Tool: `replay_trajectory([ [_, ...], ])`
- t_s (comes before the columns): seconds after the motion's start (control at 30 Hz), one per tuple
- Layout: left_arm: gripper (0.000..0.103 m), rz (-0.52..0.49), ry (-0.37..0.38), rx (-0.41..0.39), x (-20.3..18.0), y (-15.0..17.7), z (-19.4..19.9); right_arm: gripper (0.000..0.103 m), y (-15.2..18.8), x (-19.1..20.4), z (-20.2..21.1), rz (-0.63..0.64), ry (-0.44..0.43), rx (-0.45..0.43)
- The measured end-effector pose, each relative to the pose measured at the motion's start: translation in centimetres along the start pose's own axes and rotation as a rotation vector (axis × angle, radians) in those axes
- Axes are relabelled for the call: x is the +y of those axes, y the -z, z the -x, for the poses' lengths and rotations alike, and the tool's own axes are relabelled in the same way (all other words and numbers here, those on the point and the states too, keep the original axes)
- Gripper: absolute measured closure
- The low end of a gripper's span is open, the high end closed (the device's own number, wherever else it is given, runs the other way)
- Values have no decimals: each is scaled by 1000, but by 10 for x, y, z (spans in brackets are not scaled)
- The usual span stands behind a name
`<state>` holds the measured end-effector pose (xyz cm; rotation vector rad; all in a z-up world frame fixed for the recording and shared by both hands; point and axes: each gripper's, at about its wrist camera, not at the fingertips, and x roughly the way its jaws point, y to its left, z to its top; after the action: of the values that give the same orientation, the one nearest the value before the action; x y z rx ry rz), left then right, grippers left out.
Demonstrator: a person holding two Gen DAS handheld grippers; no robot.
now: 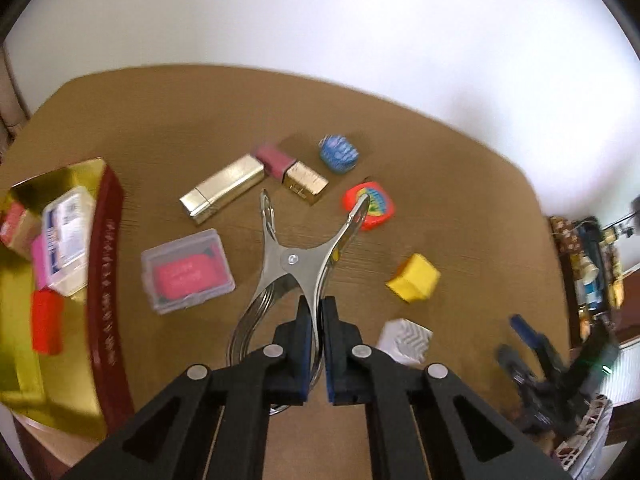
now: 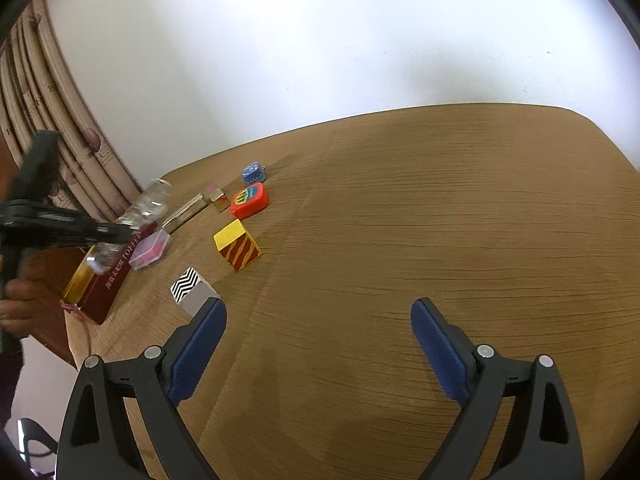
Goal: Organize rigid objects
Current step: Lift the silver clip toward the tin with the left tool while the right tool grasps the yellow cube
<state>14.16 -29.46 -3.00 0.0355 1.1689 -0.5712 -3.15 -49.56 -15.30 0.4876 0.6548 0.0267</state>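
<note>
My left gripper (image 1: 316,316) is shut on one handle of a metal clamp (image 1: 296,248) and holds it above the table, its tips spread. Below lie a clear case with a pink insert (image 1: 188,272), a long gold box (image 1: 224,188), a small gold box (image 1: 306,182), a pink block (image 1: 274,158), a blue patterned piece (image 1: 338,152), a red rounded piece (image 1: 370,206), a yellow block (image 1: 414,278) and a white zigzag block (image 1: 406,340). My right gripper (image 2: 318,340) is open and empty over bare table, the zigzag block (image 2: 194,290) by its left finger.
A dark red tin with a gold inside (image 1: 104,280) stands at the left table edge and holds several small boxes. It also shows in the right wrist view (image 2: 108,292). A white wall runs behind the table. Clutter (image 1: 592,264) lies off the right edge.
</note>
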Motion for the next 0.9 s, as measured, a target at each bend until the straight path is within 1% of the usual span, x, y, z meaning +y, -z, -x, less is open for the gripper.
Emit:
replay_trajectory([
  [0.03, 99, 8, 10, -10, 2, 3, 10, 11, -1, 0, -1, 0, 1, 9],
  [0.13, 99, 41, 43, -19, 12, 13, 35, 11, -12, 6, -7, 13, -35, 37],
  [0.2, 99, 64, 63, -17, 17, 17, 45, 11, -26, 18, -13, 47, -61, 55],
  [0.27, 99, 87, 72, -16, 29, 22, 59, 13, -43, 35, -23, 110, -97, 75],
  [0.33, 99, 103, 74, -24, 29, 23, 66, 14, -58, 56, -37, 194, -113, 106],
  [0.4, 99, 115, 62, -36, 39, 28, 81, 20, -67, 73, -52, 256, -102, 141],
  [0.43, 99, 125, 58, -43, 43, 29, 86, 21, -71, 80, -61, 282, -102, 167],
  [0.5, 99, 135, 53, -52, 53, 30, 94, 29, -74, 89, -76, 313, -96, 208],
  [0.6, 99, 157, 33, -65, 65, 31, 101, 35, -75, 97, -97, 340, -83, 263],
  [0.73, 99, 179, 8, -83, 82, 32, 114, 40, -77, 100, -114, 353, -63, 301],
  [0.77, 99, 186, 3, -85, 88, 32, 115, 47, -76, 100, -118, 356, -55, 313],
  [0.8, 99, 192, -1, -87, 92, 33, 118, 56, -75, 100, -123, 359, -48, 334],
  [0.83, 99, 199, -7, -89, 97, 32, 120, 60, -74, 100, -127, 361, -50, 353],
  [0.87, 99, 203, -13, -90, 101, 32, 121, 68, -73, 101, -130, 368, -43, 365],
  [0.9, 99, 210, -19, -91, 106, 31, 122, 73, -72, 102, -133, 376, -32, 375],
])
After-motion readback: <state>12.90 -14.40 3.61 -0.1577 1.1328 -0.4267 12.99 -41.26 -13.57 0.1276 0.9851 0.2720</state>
